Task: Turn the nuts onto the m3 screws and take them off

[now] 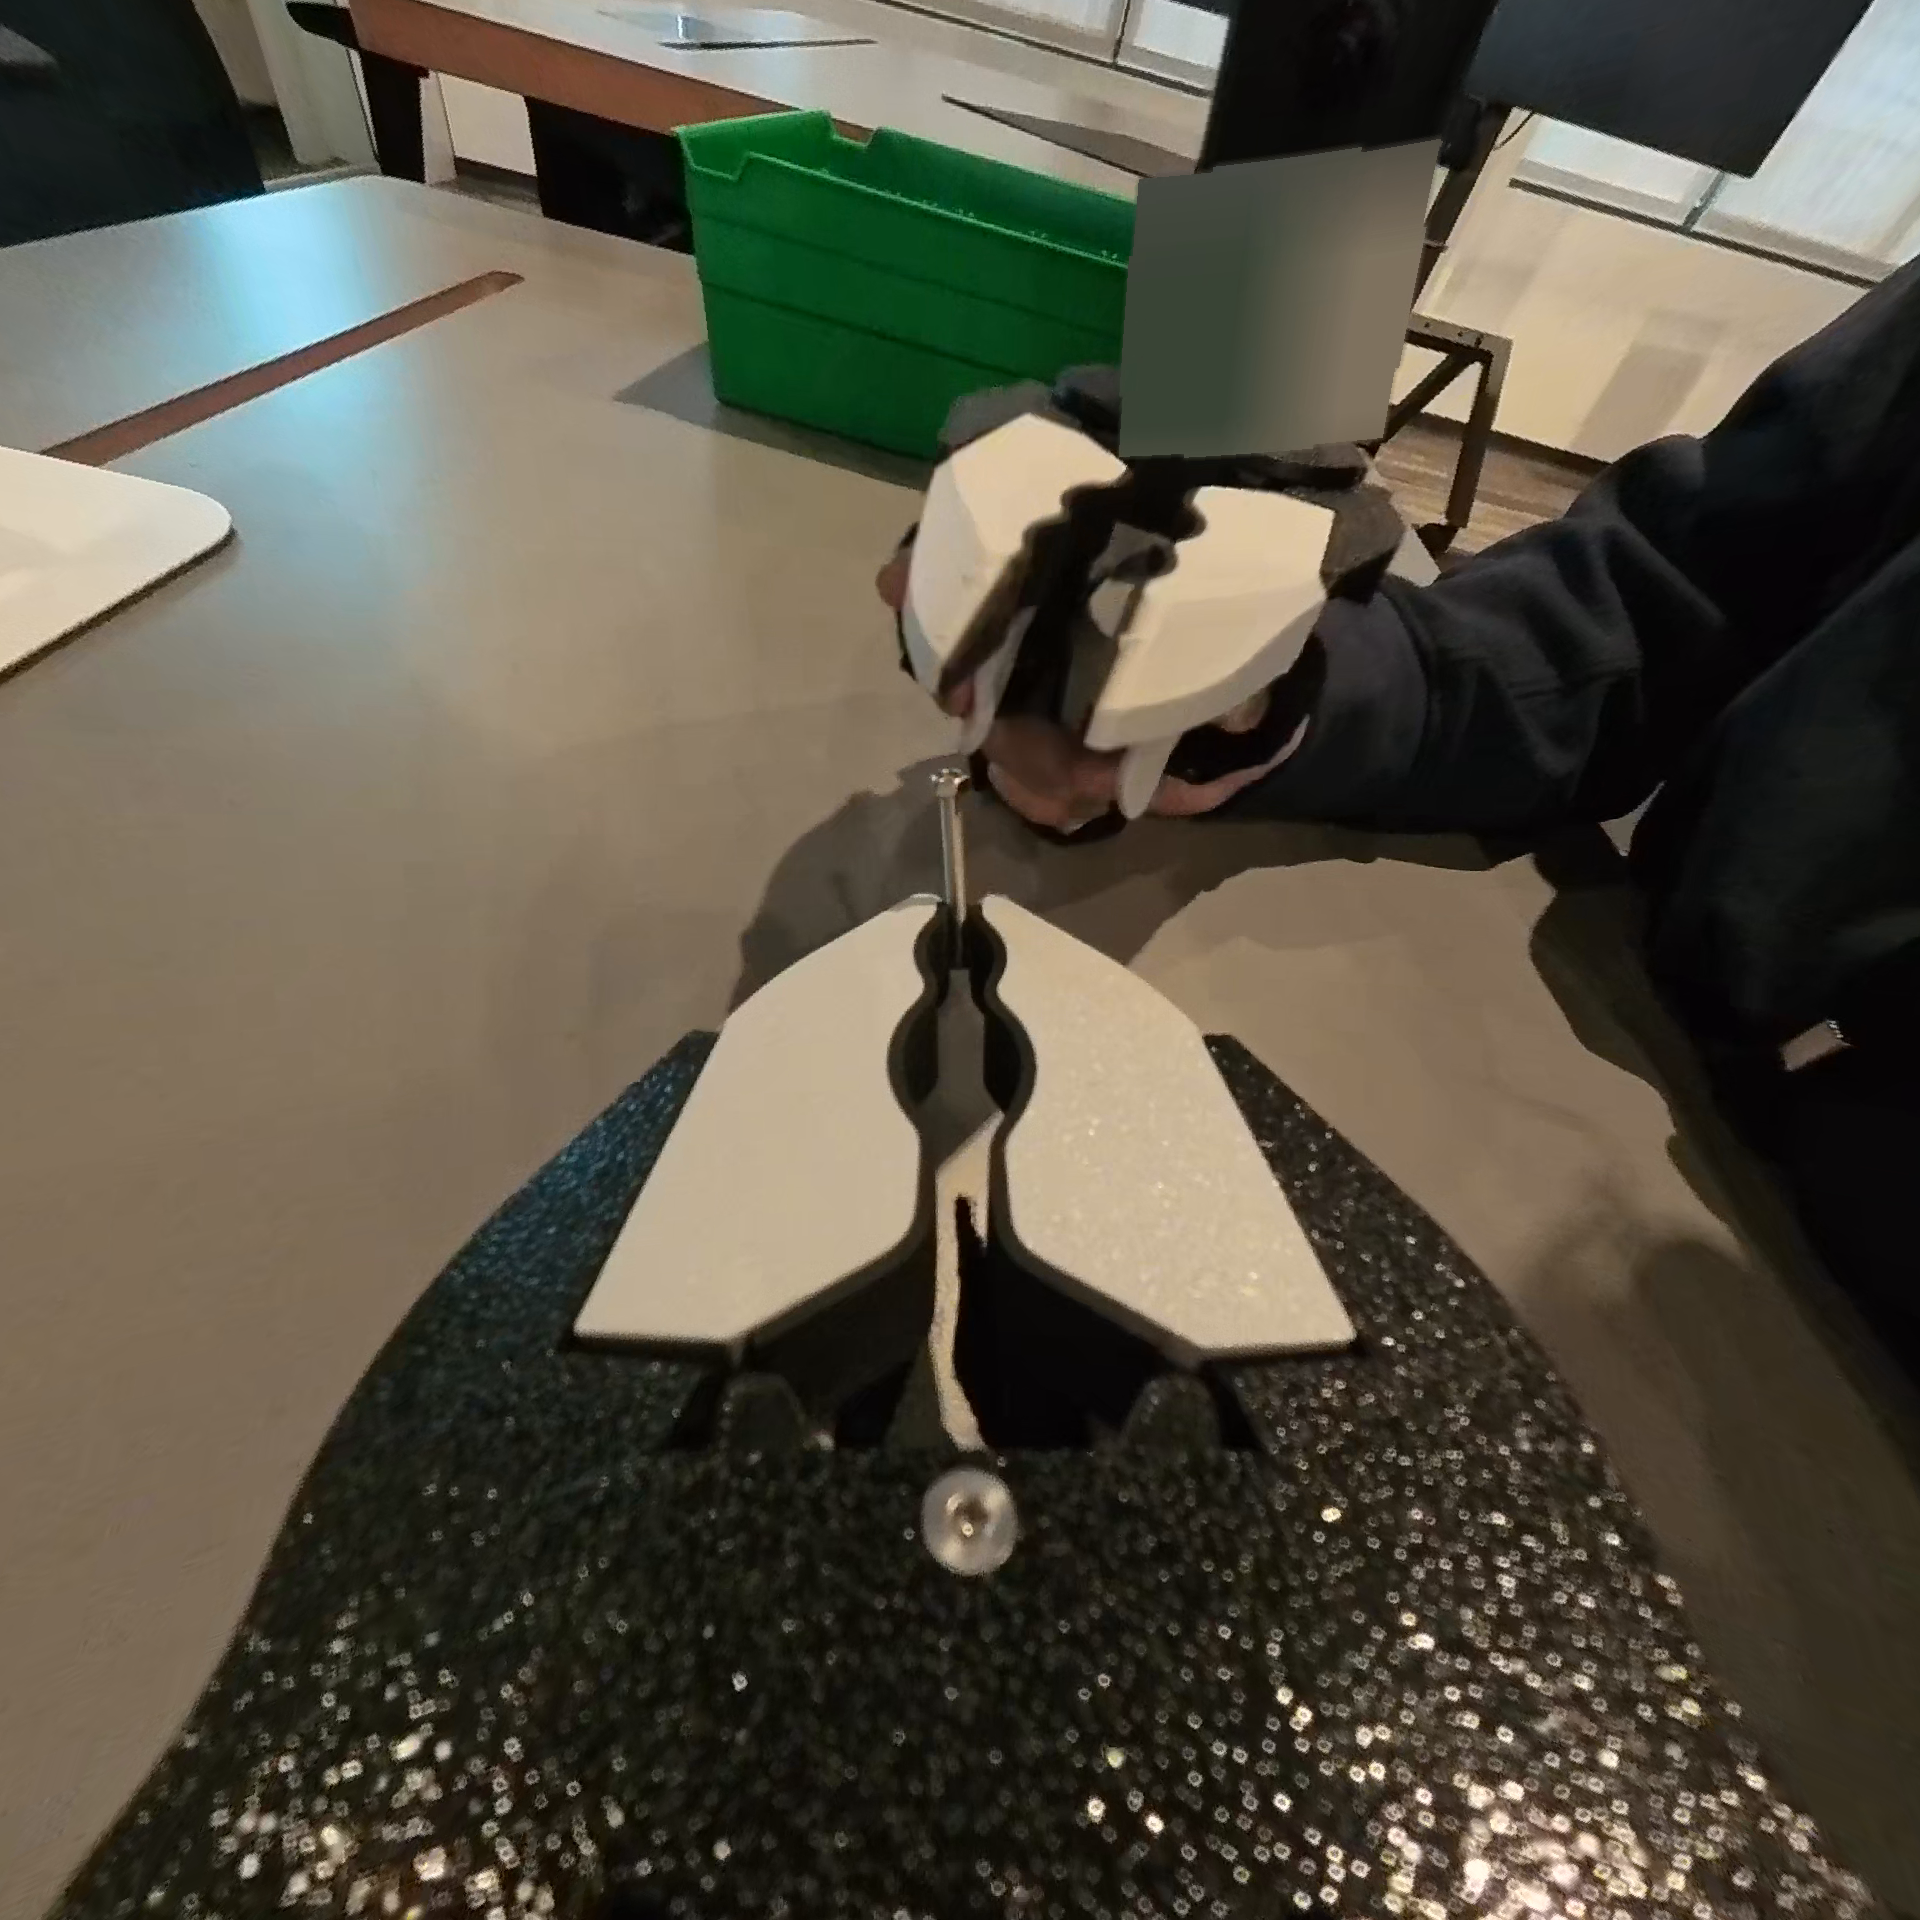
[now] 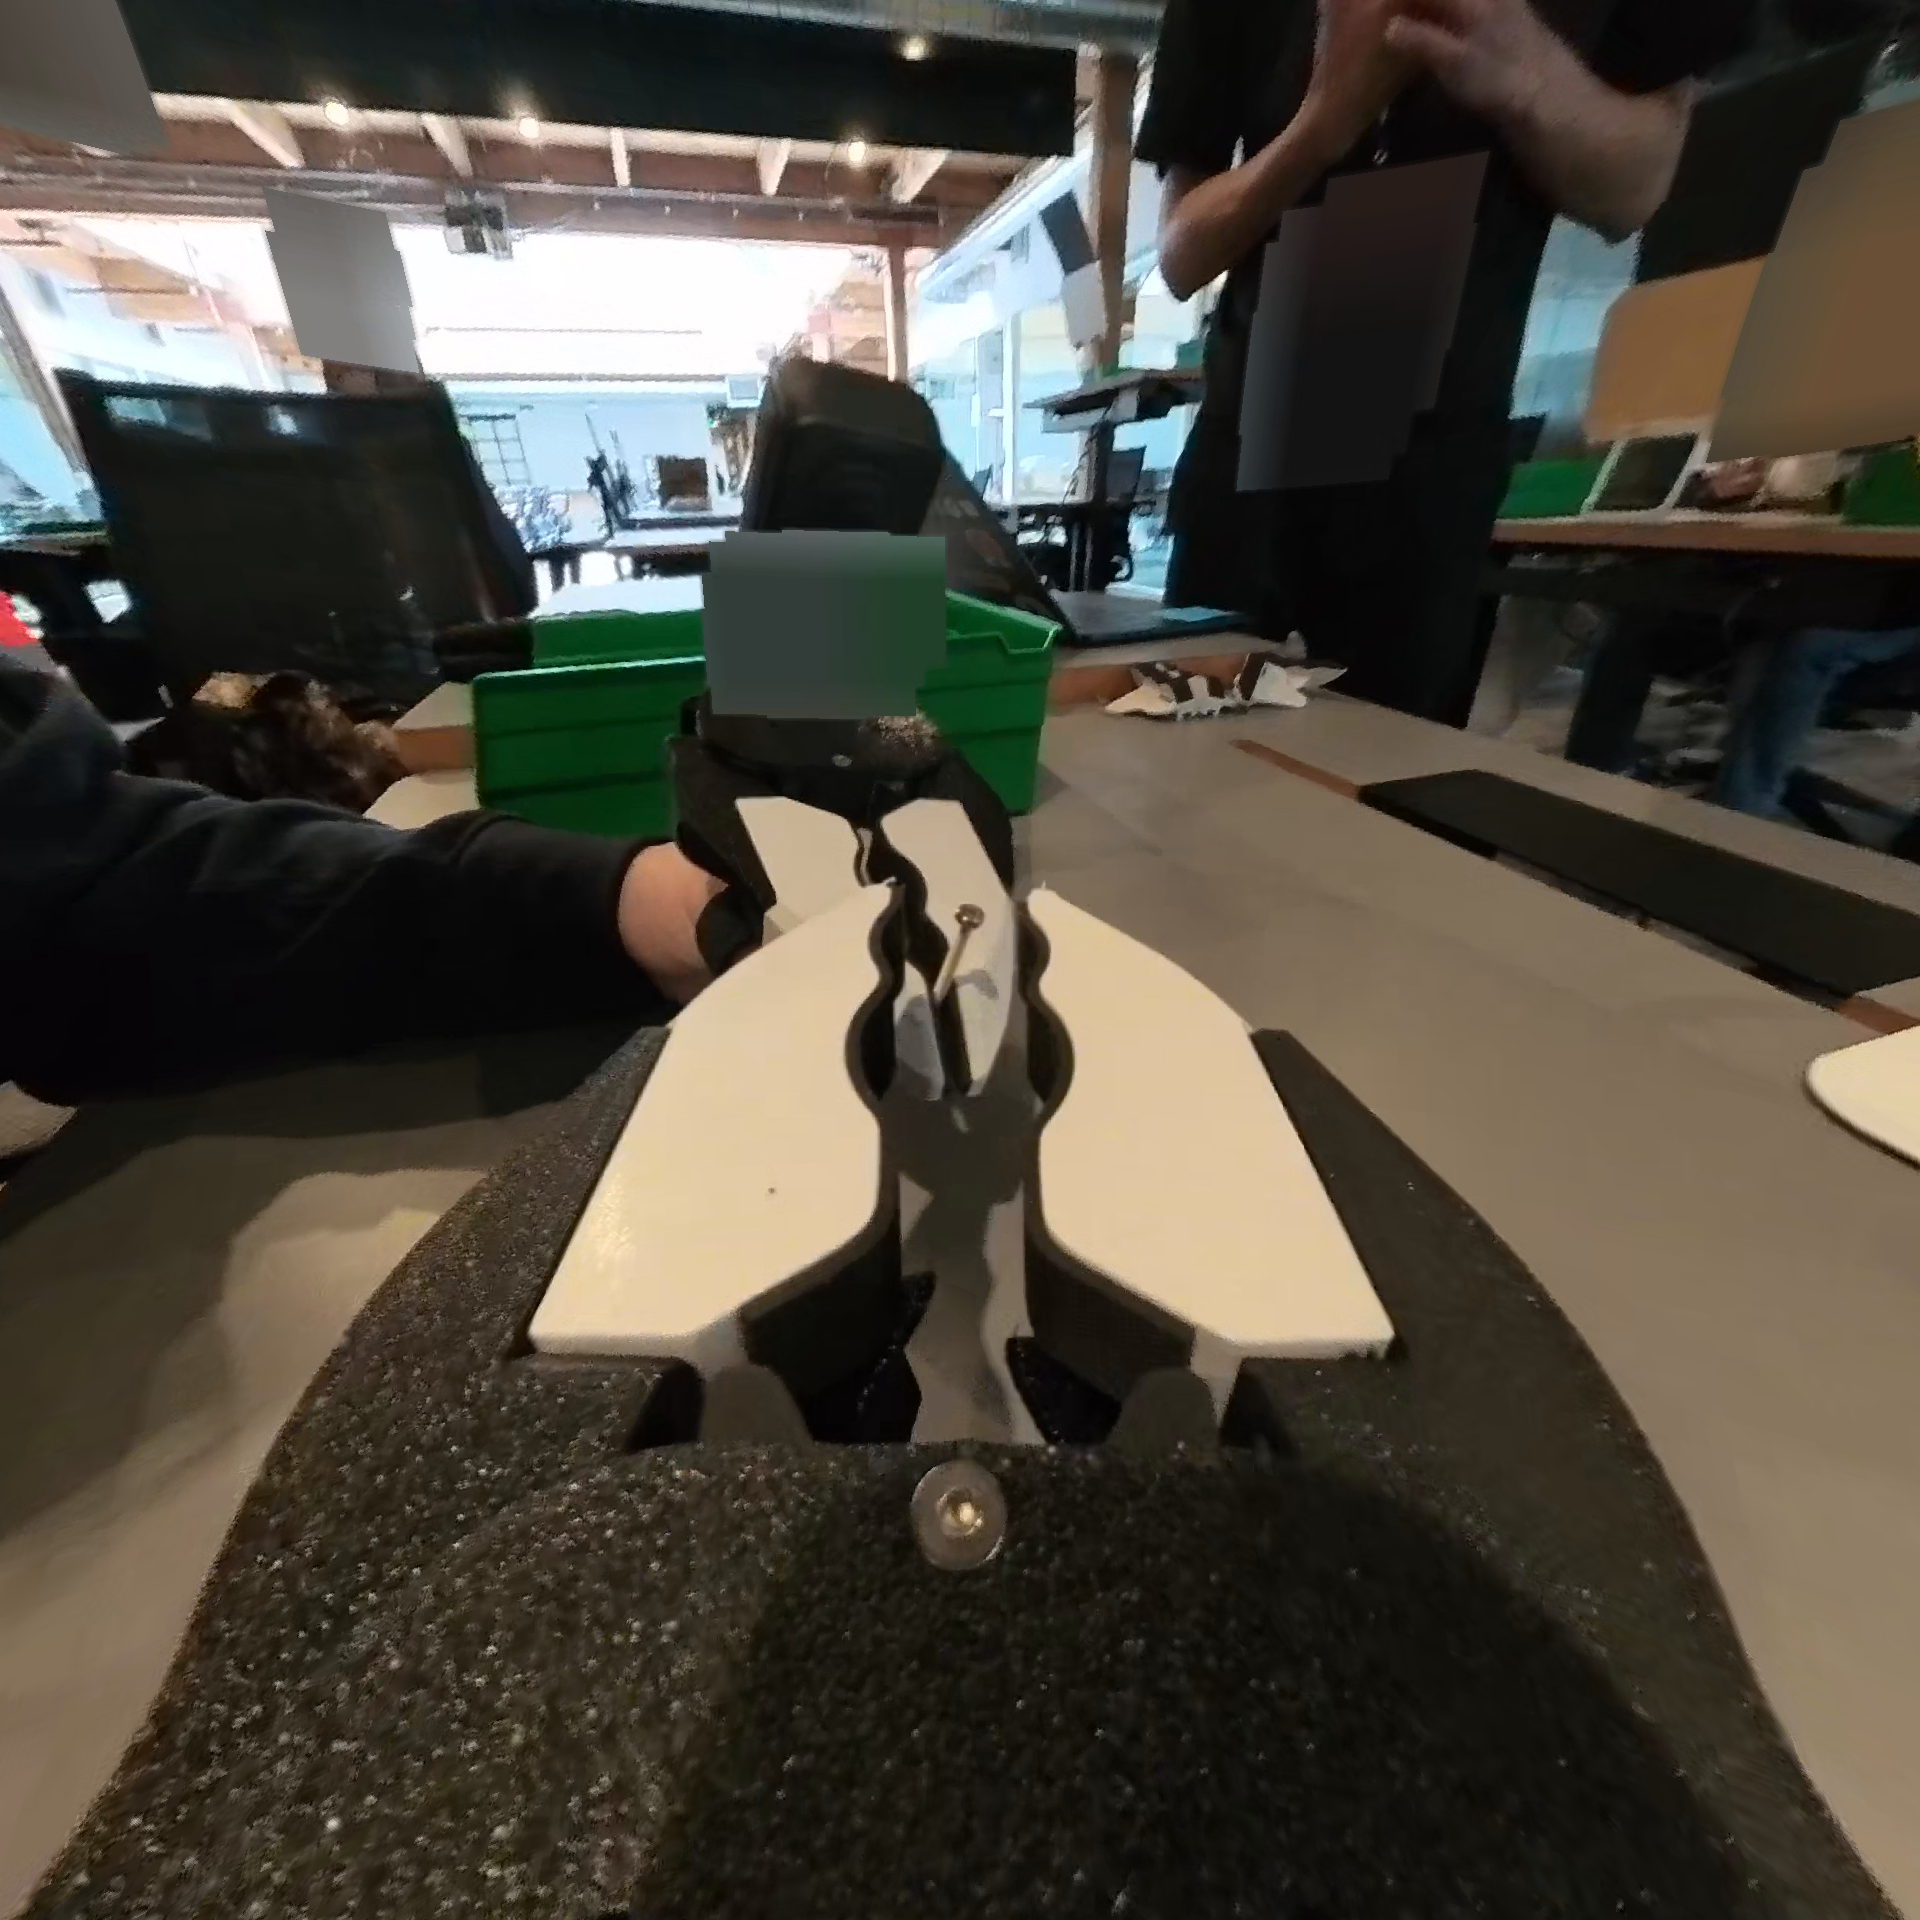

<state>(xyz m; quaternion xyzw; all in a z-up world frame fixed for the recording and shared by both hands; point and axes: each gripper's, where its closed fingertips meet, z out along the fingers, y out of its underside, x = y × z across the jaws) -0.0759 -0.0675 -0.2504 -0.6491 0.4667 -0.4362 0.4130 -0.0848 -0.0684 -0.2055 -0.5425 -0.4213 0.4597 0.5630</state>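
Left hand-held gripper [image 1: 951, 914] is pinching a thin silver screw [image 1: 951, 831] by its lower shaft, pads pressed on it. The screw stands up out of the fingertips, head on top, above the counter [image 1: 416, 727]. Right hand-held gripper [image 2: 961, 904] is spread, fingers either side of the screw [image 2: 958, 951] without touching it; in the left wrist view one right fingertip [image 1: 971, 727] sits just beside the screw head. No nut is visible on the shaft or in either gripper; too small to be sure.

Step in hand, as a judgement: the right gripper is between grips on the screw top, either re-gripping to turn or about to fetch a nut. To do it well, keep the left pinch firm and the screw upright, bring the right fingers square around the shaft axis, close lightly, and turn in short arcs. A side push could tip the screw out of the pinch.

Surface: grey matte counter, with a brown strip [image 1: 291, 353] set into it, a white board corner [image 1: 94, 540] at the left edge and a green bin [image 1: 894, 301] at the far side. A black mat [image 2: 1662, 883] lies to the right.

Room: open workshop with exposed beams, other tables, bright windows, and a person standing [image 2: 1351, 312] behind the counter.
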